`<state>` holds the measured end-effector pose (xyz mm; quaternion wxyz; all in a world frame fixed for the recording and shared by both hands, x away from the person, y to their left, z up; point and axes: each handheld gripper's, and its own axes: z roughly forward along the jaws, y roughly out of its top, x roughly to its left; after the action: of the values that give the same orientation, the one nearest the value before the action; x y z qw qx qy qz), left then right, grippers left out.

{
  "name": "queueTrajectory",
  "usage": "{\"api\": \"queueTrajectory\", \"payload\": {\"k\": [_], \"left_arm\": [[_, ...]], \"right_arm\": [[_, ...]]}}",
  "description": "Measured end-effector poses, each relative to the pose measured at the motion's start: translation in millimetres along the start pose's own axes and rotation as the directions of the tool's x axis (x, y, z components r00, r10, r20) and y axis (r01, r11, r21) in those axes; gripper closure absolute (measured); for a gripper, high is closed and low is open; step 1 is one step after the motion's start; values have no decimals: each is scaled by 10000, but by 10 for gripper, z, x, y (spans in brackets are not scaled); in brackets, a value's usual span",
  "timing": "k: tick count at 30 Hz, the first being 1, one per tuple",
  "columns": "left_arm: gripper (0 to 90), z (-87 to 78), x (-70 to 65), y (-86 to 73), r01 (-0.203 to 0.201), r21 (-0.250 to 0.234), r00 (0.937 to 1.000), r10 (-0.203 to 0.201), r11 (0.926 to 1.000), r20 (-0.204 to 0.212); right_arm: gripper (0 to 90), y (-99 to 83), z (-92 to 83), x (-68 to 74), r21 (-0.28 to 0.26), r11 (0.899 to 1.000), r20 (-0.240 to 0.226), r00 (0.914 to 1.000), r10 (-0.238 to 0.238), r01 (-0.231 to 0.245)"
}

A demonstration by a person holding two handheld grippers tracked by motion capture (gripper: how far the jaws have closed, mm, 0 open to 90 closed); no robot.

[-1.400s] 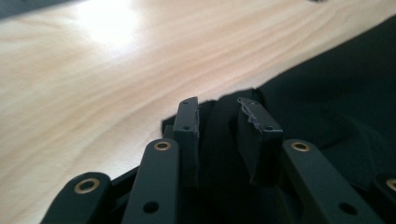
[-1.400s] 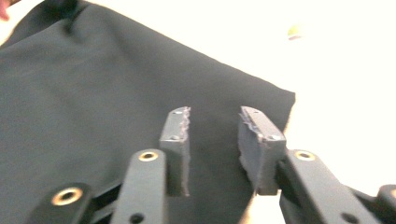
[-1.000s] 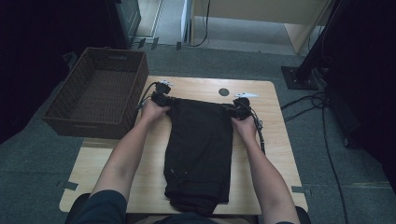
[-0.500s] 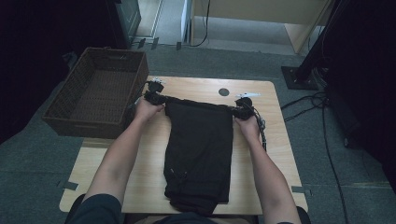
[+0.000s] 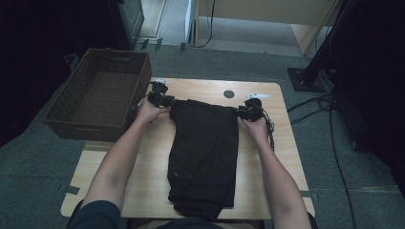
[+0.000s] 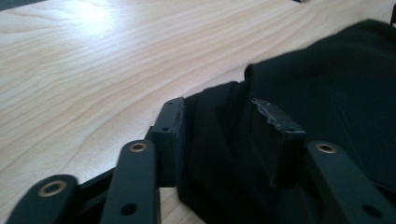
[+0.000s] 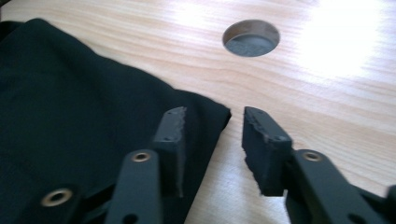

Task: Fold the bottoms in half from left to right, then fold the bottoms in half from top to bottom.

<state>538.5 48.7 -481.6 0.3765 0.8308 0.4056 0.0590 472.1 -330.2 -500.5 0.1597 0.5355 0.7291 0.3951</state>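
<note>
Lying flat: black folded cloth (image 5: 205, 152) | smooth pale-wood table (image 5: 282, 143) | woven basket (image 5: 98, 93)

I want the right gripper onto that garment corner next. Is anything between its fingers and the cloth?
Nothing visible. The right gripper is open at the black garment corner, on the bare wooden table.

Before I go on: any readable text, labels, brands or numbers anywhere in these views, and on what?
No readable text in any view.
Black garment: no tag or print visible.
Wicker basket: no label visible.
Wooden table: unmarked, only a round hole.
Two small white items at the table's far edge: too small and blurred to tell if they carry text.
Left gripper and right gripper: no markings visible on the fingers.
</note>
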Motion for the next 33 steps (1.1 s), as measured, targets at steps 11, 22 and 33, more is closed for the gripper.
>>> {"api": "queueTrajectory", "payload": {"k": [11,22,33], "left_arm": [[406,157,14,-166,222,278,9997,-223,9994,32],[361,193,-80,-224,-85,-43,9990,87,10000,446],[595,205,-162,-283,-489,-218,9968,502,9986,628]], "right_arm": [[469,-82,145,73,519,9978,-469,9981,-389,413],[489,-101,237,238,264,9943,-334,9941,-1027,1036],[574,-147,259,327,-35,9901,-276,9897,-1402,1402]]}}
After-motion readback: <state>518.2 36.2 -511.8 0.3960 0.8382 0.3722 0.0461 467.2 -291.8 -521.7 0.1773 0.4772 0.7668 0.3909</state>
